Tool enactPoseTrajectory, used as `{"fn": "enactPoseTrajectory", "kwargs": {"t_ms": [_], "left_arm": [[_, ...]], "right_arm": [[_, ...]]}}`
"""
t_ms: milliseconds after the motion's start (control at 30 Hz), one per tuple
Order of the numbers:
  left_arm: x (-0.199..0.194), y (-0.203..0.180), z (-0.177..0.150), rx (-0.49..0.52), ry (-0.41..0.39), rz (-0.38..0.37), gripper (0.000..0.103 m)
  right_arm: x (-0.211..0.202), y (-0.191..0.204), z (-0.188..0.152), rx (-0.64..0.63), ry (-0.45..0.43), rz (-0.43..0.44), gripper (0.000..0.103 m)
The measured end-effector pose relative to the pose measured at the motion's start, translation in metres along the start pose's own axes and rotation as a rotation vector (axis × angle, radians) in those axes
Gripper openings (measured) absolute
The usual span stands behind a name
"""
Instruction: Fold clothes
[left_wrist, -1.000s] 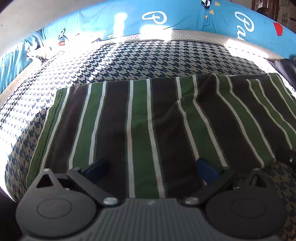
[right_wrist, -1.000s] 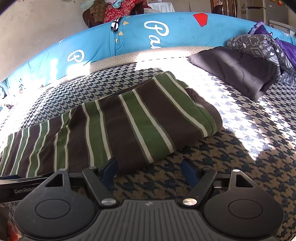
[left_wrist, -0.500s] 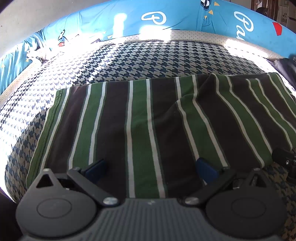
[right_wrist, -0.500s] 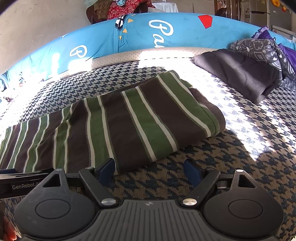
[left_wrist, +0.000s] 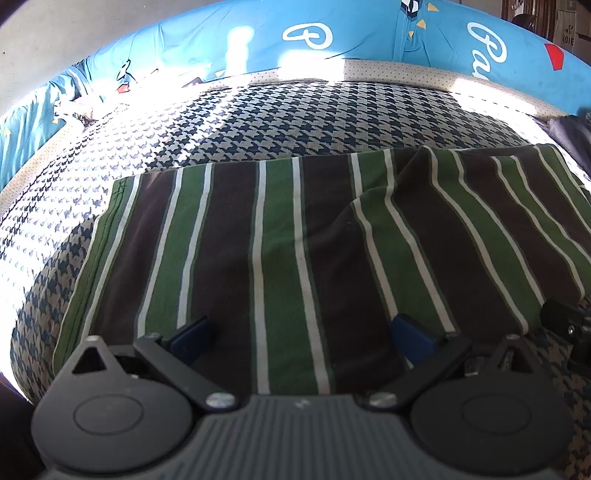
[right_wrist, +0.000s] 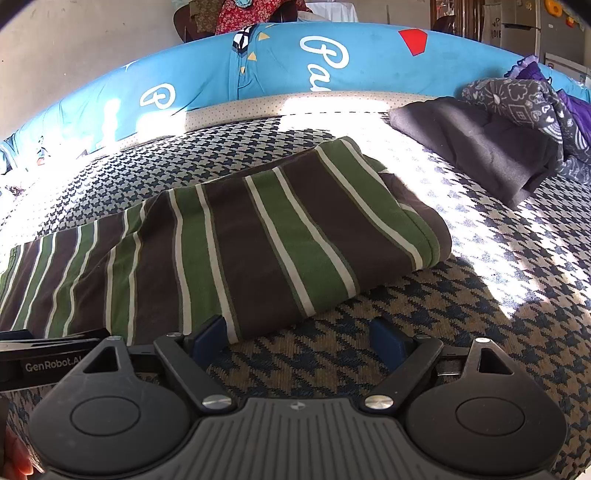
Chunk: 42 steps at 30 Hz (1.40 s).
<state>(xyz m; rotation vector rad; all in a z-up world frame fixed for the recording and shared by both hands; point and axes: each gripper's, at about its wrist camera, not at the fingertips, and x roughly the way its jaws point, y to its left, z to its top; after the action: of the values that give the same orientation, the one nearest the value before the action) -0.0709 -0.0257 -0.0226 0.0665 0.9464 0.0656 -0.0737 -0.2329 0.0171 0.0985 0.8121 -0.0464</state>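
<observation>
A folded garment (left_wrist: 295, 240) striped green, brown and white lies flat on the houndstooth bedcover (left_wrist: 295, 114). My left gripper (left_wrist: 301, 336) is open over its near edge, with the cloth lying loose between the blue fingers (left_wrist: 192, 334). In the right wrist view the garment (right_wrist: 258, 240) ends in a thick fold at the right. My right gripper (right_wrist: 297, 341) is open and its jaws are opening. Its left finger (right_wrist: 207, 338) sits at the garment's near edge, and between the fingers is mostly bare bedcover (right_wrist: 480, 295). Neither gripper holds anything.
A dark grey folded cloth (right_wrist: 480, 147) and a patterned grey cloth (right_wrist: 517, 99) lie at the bed's far right. A blue cushion with white lettering (right_wrist: 295, 62) runs along the back. The left gripper's body (right_wrist: 37, 354) shows at the left edge of the right wrist view.
The right gripper's fingers have spread slightly wider. The left gripper and the garment have not moved.
</observation>
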Motion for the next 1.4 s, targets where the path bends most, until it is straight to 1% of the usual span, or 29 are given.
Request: {"fn": "enactPoseTrajectory", "kwargs": {"t_ms": [600, 1000, 1400], "left_arm": [[0.001, 0.001, 0.003, -0.023, 0.025, 0.006, 0.103], [0.005, 0.001, 0.012, -0.039, 0.096, 0.008, 0.103], [0.005, 0.001, 0.014, -0.05, 0.116, 0.017, 0.103]], "right_arm": [[-0.003, 0.002, 0.002, 0.032, 0.03, -0.027, 0.085], [-0.004, -0.005, 0.008, 0.089, 0.064, -0.027, 0.085], [-0.004, -0.005, 0.01, 0.106, 0.087, -0.027, 0.085]]}}
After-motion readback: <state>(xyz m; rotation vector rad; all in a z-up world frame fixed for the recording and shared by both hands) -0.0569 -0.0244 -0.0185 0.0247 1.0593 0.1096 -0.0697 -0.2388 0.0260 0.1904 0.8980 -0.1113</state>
